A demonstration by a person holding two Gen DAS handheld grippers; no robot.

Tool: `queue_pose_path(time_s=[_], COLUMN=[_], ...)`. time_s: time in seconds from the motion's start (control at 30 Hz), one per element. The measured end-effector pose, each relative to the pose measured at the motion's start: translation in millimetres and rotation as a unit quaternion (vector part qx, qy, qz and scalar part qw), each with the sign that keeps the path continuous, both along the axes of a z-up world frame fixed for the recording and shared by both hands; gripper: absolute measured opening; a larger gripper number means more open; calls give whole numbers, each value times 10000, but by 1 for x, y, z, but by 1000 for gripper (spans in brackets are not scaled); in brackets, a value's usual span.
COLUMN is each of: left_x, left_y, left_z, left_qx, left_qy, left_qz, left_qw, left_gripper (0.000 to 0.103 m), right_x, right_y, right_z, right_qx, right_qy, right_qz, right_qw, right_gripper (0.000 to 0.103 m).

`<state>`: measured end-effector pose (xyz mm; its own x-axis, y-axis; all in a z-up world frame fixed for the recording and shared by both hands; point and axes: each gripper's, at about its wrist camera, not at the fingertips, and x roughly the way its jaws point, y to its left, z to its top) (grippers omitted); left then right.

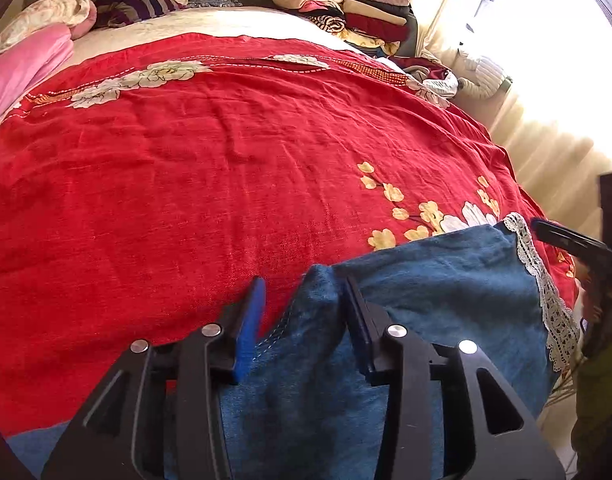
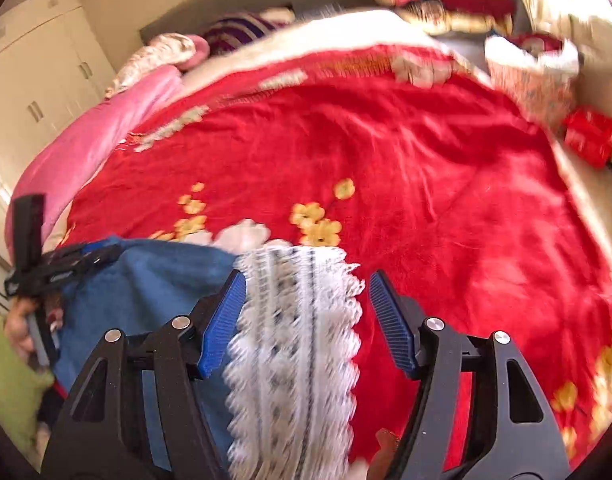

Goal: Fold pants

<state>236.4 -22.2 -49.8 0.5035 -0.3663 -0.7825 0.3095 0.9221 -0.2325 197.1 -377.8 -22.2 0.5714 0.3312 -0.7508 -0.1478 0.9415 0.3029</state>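
On the red flowered bedspread (image 1: 186, 184) lie the blue denim pants (image 1: 425, 280); the left gripper (image 1: 302, 312) stands half open around a fold, the right gripper (image 2: 306, 312) wide open over their white lace hem (image 2: 294, 340).

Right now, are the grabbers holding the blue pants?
Neither has clamped. The left gripper straddles a denim fold of the pants; the right gripper is open around the lace hem.

lace hem (image 2: 298, 344) between parted hand-held gripper (image 2: 306, 320)

Blurred lace trim (image 2: 294, 344), pants' (image 1: 385, 340) lower part cropped
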Motion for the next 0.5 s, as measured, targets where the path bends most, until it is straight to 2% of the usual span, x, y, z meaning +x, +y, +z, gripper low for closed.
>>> queue_pose_path(time_s=[0.03,0.07,0.13,0.17,0.2,0.23,0.3,0.4,0.5], left_x=[0,0,-1,-2,-3,-7,-12,-13,-3], left_y=[1,0,-1,-2,-2,-5,-11,-16,-24], left_z=[0,-1,-2,-2,-1,1,8,30,38], left_qx=[-8,-3,11,-47,-126,-55,140,99,224], left_qy=[3,8,-18,-25,-22,-114,-311,-616,-686], left_qz=[-5,-19,-28,-30,-48,15,34,27,70], left_qw=[10000,10000,10000,10000,9999,9999,9994,9980,9974], left_gripper=[39,39,36,15,7,6,6,6,6], right_x=[10,13,12,8,4,-2,-13,-14,0], right_y=[0,1,4,5,6,5,1,-6,-4], right_z=[-12,-20,-31,-32,-31,-27,-14,9,29], right_qx=[22,20,139,196,247,405,424,389,-11], right_qy=[254,358,379,304,229,96,-274,-760,-1025], right_qz=[26,55,197,306,394,514,524,492,485], right_qw=[9997,9993,9990,9989,9987,9978,9974,9951,9935], right_gripper=[58,53,36,25,12,12,11,10,11])
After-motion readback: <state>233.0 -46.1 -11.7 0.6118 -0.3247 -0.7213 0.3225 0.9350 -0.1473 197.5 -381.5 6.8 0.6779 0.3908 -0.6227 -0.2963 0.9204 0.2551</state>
